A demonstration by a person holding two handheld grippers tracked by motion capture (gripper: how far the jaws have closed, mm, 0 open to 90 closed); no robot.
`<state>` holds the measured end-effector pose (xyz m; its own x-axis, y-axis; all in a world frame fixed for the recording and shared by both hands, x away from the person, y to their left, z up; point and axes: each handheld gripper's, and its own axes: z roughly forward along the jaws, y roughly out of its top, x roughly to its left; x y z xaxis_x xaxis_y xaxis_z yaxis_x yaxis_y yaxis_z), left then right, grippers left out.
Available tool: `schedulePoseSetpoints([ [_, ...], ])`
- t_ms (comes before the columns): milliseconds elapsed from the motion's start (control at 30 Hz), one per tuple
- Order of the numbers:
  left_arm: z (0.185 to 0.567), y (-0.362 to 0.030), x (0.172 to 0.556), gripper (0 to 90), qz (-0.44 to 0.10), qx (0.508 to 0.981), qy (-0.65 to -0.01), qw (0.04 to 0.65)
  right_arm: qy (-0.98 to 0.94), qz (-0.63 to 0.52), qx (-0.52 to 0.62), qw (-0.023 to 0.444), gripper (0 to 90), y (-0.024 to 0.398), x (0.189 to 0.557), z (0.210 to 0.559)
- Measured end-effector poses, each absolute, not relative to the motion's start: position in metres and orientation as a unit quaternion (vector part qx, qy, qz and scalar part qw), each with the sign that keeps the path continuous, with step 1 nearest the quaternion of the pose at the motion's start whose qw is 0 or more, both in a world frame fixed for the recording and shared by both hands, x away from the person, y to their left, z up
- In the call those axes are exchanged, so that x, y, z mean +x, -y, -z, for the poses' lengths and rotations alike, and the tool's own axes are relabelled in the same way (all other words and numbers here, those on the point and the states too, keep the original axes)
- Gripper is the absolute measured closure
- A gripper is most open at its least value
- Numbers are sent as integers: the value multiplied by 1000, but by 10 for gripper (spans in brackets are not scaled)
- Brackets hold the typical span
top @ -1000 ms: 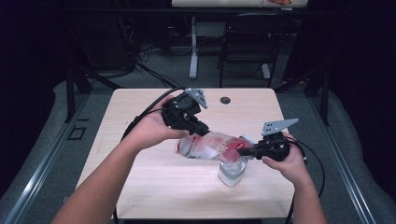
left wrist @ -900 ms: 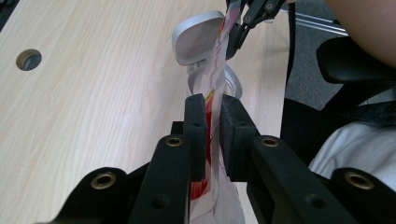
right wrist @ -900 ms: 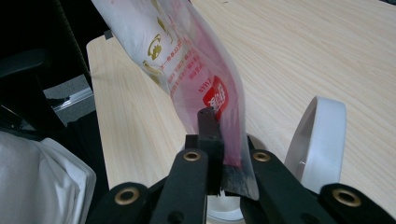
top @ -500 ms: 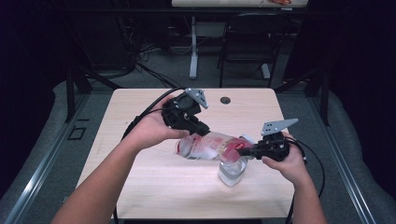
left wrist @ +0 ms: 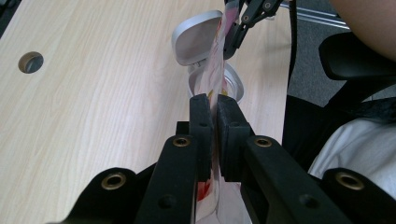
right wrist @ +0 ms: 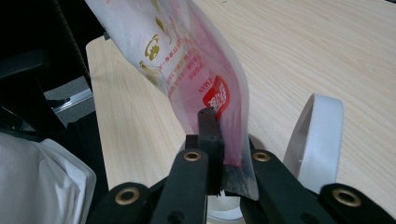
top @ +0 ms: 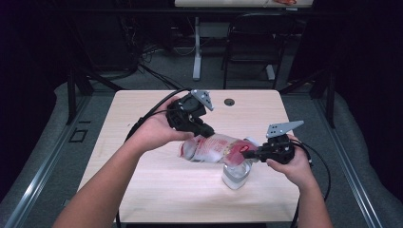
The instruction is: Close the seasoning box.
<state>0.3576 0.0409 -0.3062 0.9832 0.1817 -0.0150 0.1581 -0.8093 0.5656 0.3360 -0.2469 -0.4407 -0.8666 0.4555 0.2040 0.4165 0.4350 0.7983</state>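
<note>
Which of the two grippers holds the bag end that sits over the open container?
The right gripper, clamped on the bag over the container; the left gripper grips the far end.

Tabletop open — container under pouch.

Your desk is pale wood grain with a round cable hole near its far edge. On it stands a clear container (hinged lid flipped open), toward your right.
</note>
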Motion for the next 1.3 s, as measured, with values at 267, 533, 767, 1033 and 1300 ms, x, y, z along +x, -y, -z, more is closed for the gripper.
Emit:
schedulePoseSetpoints([
  [267,305,-40,358,875,-23,952,-88,291,-845,-467,259,19,899,247,336,441],
  [533,305,-37,358,877,-24,953,-85,291,-843,-470,261,16,899,248,337,442],
  [767,306,-39,359,848,-23,949,-93,299,-845,-467,259,20,900,248,337,442],
  [1033,307,-42,360,798,-31,948,-97,302,-845,-468,259,18,900,248,337,442],
  [1300,310,-47,361,719,-28,944,-105,310,-845,-468,258,17,900,249,337,442],
])
